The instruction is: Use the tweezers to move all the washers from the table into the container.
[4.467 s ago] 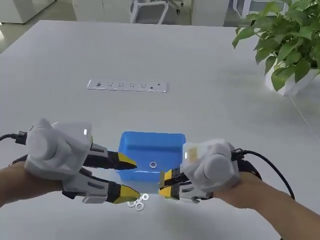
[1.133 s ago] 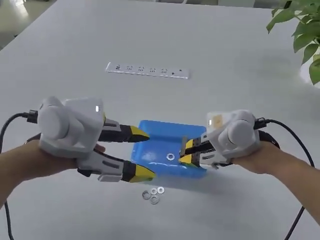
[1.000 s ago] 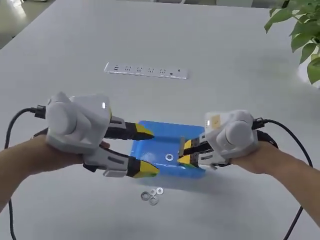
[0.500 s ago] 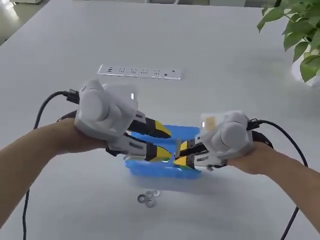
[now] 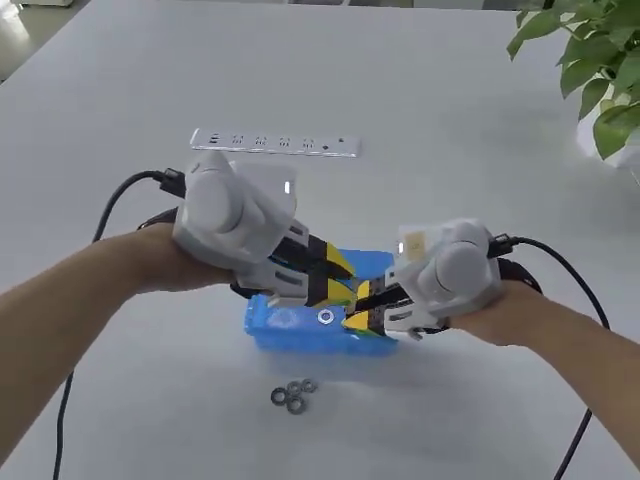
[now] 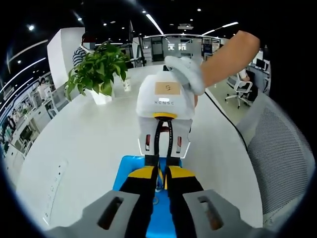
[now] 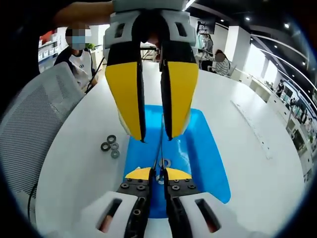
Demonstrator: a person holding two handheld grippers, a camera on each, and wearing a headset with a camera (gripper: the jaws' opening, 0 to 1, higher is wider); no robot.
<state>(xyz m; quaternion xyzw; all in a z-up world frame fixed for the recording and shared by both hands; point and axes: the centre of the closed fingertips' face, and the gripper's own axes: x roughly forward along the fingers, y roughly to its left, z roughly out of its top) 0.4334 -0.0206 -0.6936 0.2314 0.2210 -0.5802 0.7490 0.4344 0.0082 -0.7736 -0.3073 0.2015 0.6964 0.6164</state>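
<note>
A blue container (image 5: 285,325) (image 7: 203,148) sits on the white table with one washer (image 5: 326,317) (image 7: 166,162) inside. Three washers (image 5: 293,393) (image 7: 111,146) lie on the table just in front of it. My right gripper (image 5: 352,306) (image 7: 158,173) is shut on thin metal tweezers (image 7: 161,148), which point down into the container near the washer. My left gripper (image 5: 343,280) (image 6: 162,173) (image 7: 154,136) faces it over the container. Its yellow jaws are closed in on the tweezers' arms with a narrow gap left.
A white power strip (image 5: 273,143) (image 7: 252,126) lies farther back on the table. A potted plant (image 5: 590,60) (image 6: 96,74) stands at the far right corner. A mesh chair (image 6: 282,148) (image 7: 29,139) stands by the near edge. Cables trail from both grippers.
My left gripper has moved right from beside the container to over it, and its jaws have narrowed around the tweezers. The right gripper has held its place.
</note>
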